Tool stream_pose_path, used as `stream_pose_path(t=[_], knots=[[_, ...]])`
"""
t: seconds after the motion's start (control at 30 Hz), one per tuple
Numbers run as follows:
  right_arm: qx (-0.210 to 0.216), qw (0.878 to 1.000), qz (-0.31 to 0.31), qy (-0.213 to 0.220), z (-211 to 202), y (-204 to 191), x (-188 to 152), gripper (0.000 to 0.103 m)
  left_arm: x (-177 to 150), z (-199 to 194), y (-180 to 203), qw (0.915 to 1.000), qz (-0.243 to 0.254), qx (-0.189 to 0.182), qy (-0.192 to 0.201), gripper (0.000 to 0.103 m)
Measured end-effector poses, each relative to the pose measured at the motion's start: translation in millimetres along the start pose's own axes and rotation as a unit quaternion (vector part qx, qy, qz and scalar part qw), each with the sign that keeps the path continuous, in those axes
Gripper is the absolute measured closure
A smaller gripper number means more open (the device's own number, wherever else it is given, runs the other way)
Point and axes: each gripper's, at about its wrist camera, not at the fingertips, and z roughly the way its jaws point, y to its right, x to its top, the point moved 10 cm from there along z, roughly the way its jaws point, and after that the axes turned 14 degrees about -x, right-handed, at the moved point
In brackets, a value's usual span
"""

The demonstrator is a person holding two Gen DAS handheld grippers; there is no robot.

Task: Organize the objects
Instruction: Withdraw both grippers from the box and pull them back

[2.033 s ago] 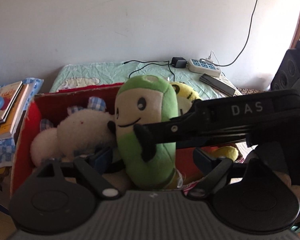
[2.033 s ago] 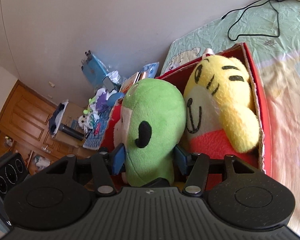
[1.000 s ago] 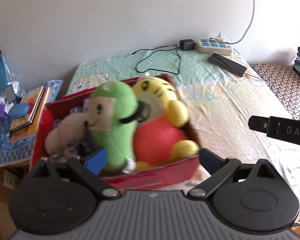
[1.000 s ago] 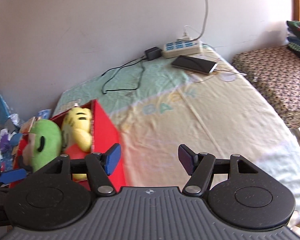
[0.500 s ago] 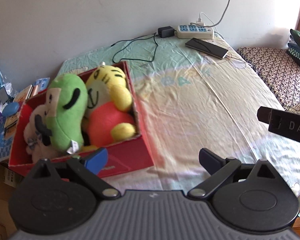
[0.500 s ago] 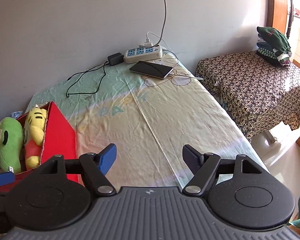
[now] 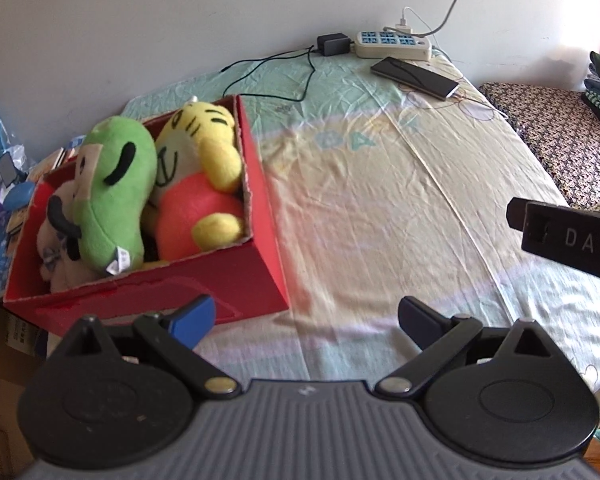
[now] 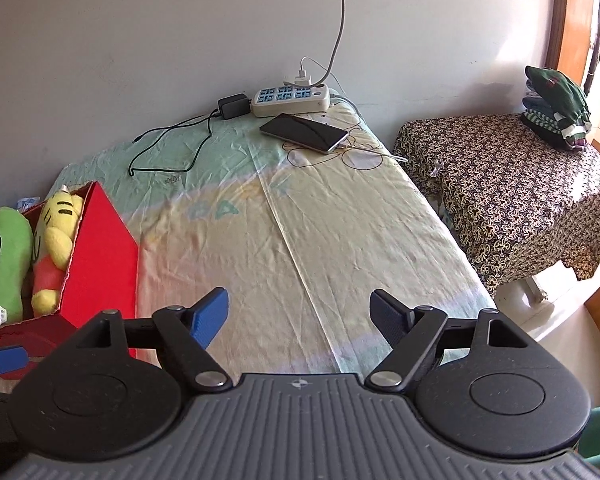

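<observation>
My left tool (image 7: 306, 316) and right tool (image 8: 299, 312) both stand apart, empty. The red box (image 7: 236, 280) holding the green plush (image 7: 114, 196) and yellow plush (image 7: 204, 160) sits on the bed (image 7: 380, 200) at ten o'clock, long axis running toward eleven; the left tool is nearer.

A plain pale wall (image 8: 140, 40) backs the bed (image 8: 300, 240), whose sheet is green at the far edge and yellow nearer. By the bed's right edge stands a table under patterned cloth (image 8: 500, 184). Daylight enters past a wooden frame (image 8: 576, 20) at right.
</observation>
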Motion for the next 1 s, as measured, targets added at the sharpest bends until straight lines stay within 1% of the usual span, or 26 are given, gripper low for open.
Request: stream_pose_path(t=[0.17, 0.4, 0.57, 1.0], knots=[[0.006, 1.0, -0.019, -0.003, 2.0, -12.2, -0.8, 0.023, -0.8, -2.1, -11.8, 0.9997, -0.016, 0.016, -0.001, 0.004], [0.017, 0.999, -0.036, -0.005, -1.8, -29.2, -0.8, 0.022, -2.1, -6.4, -21.8, 0.9995, -0.031, 0.012, 0.0, 0.004], [0.025, 0.999, -0.04, -0.016, -2.9, -40.4, -4.2, 0.022, -4.0, -10.1, -32.3, 0.9989, -0.042, 0.022, 0.002, 0.004], [0.046, 0.995, -0.073, -0.04, -12.2, -77.9, -28.2, 0.022, -23.6, -4.4, -63.3, 0.9968, -0.073, 0.026, -0.021, 0.004]])
